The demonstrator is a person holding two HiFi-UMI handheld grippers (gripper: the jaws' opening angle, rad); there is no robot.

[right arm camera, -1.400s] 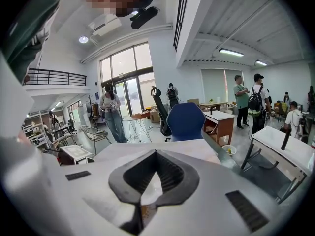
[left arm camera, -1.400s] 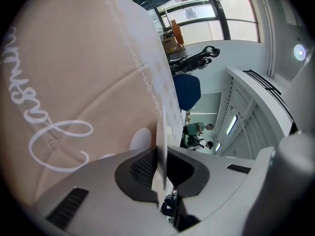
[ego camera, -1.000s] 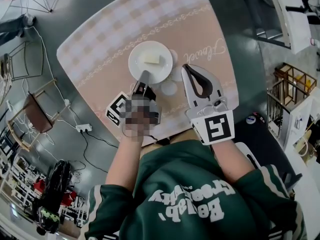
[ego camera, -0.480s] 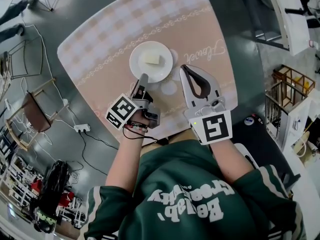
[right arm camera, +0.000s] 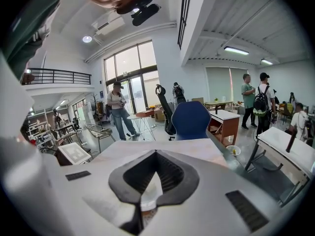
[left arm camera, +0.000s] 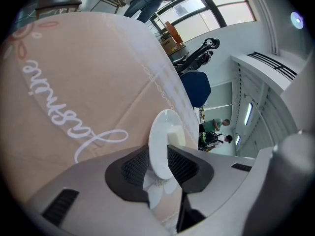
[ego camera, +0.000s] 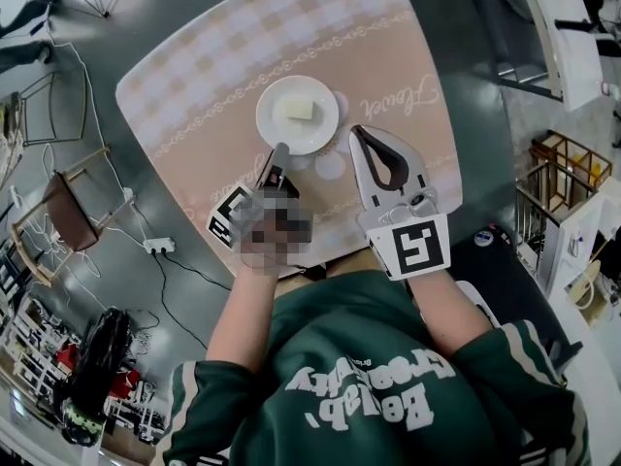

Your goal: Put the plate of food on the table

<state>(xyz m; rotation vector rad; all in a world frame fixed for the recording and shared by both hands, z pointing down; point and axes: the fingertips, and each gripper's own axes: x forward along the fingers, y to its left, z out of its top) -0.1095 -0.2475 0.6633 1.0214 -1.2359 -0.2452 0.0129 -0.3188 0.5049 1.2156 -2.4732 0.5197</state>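
A white plate (ego camera: 298, 115) with a pale block of food (ego camera: 297, 110) rests on the pink checked tablecloth of the table (ego camera: 213, 76). My left gripper (ego camera: 277, 155) is at the plate's near rim. In the left gripper view the plate (left arm camera: 162, 129) stands edge-on between the jaws of the left gripper (left arm camera: 156, 154). The jaws are opening and the pads no longer press the rim. The food (left arm camera: 176, 135) shows behind the rim. My right gripper (ego camera: 359, 134) hovers just right of the plate. In its own view the right gripper (right arm camera: 156, 154) is shut on nothing.
White flower prints and script mark the cloth near the plate. A wooden chair (ego camera: 73, 212) and a power strip (ego camera: 160, 249) are on the floor to the left, a wooden shelf (ego camera: 572, 163) to the right. A blue office chair (right arm camera: 191, 119) and several people stand beyond the table.
The left gripper stays at the plate's near rim and has turned slightly. The plate and the right gripper hold their places.
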